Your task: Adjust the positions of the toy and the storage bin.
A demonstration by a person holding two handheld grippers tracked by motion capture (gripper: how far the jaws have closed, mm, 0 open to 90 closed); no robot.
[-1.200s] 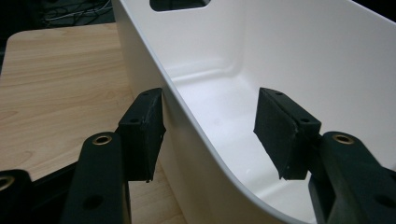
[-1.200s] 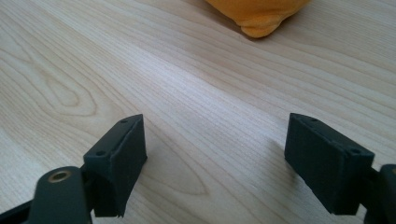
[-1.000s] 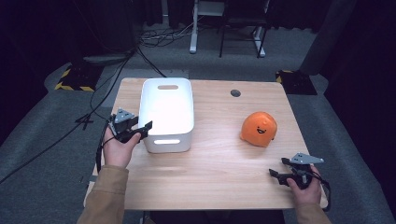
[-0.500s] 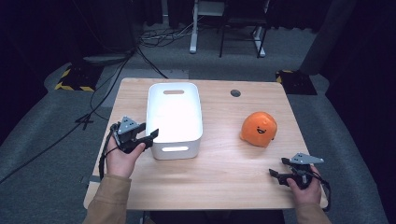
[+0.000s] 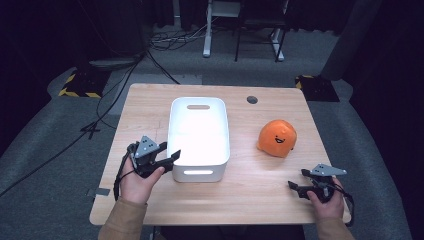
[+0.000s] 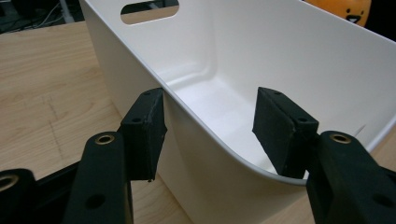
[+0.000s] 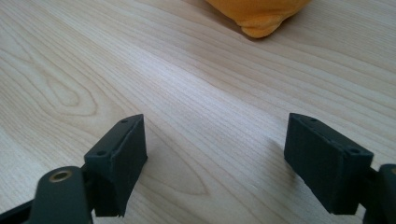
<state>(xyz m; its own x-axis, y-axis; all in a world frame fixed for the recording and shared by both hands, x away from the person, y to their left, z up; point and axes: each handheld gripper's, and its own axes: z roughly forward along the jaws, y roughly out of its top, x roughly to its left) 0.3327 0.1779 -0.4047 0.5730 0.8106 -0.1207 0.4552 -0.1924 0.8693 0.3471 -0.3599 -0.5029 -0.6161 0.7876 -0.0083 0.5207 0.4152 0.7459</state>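
One jaw of the left gripper (image 5: 167, 159) sits inside the white bin's (image 5: 198, 131) near-left corner, clamping its wall. Right gripper (image 5: 295, 186) rests wide open, near the orange toy (image 5: 277, 138).

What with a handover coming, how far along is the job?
Done: the left tool is clamped on a corner of the white bin. In hand: that grip, with the bin empty. Left, probably: the orange toy lies on the table beside the bin, not in it, and the right tool rests open short of it.
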